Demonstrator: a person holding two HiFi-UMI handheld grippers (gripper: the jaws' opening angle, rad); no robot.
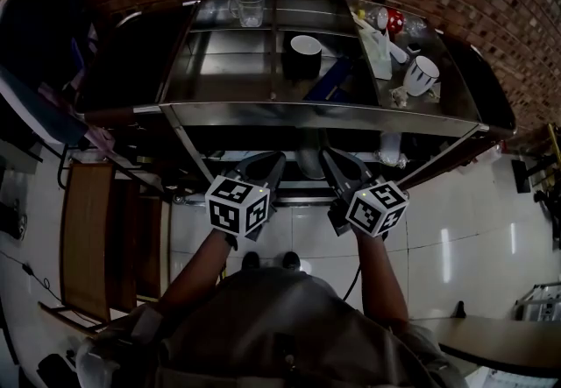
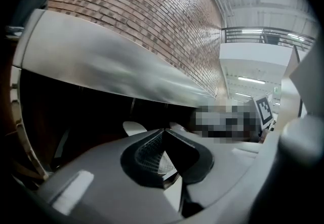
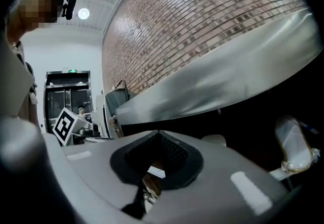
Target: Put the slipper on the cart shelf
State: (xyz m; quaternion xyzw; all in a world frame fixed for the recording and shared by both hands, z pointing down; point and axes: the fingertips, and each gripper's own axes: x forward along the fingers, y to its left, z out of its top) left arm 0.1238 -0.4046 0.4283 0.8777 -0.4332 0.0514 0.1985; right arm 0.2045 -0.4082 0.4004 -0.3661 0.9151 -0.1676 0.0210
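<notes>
A pale rounded thing, probably the slipper [image 2: 133,127], lies in the dark lower shelf of the steel cart [image 1: 324,114], just beyond my jaw tips. It also shows past the right jaws as a pale slipper shape [image 3: 214,139]. In the head view, my left gripper [image 1: 273,160] and right gripper [image 1: 332,158] are side by side, and both point under the cart's top shelf. The left gripper [image 2: 162,131] has its jaws together with nothing between them. The right gripper [image 3: 158,133] is shut and empty too.
The top shelf carries a glass jug [image 1: 248,8], a black cup [image 1: 303,54], a white mug [image 1: 422,74] and small clutter at the right. A clear plastic bottle [image 3: 294,150] stands on the lower shelf to the right. A wooden chair [image 1: 92,237] stands at the left, with a brick wall behind.
</notes>
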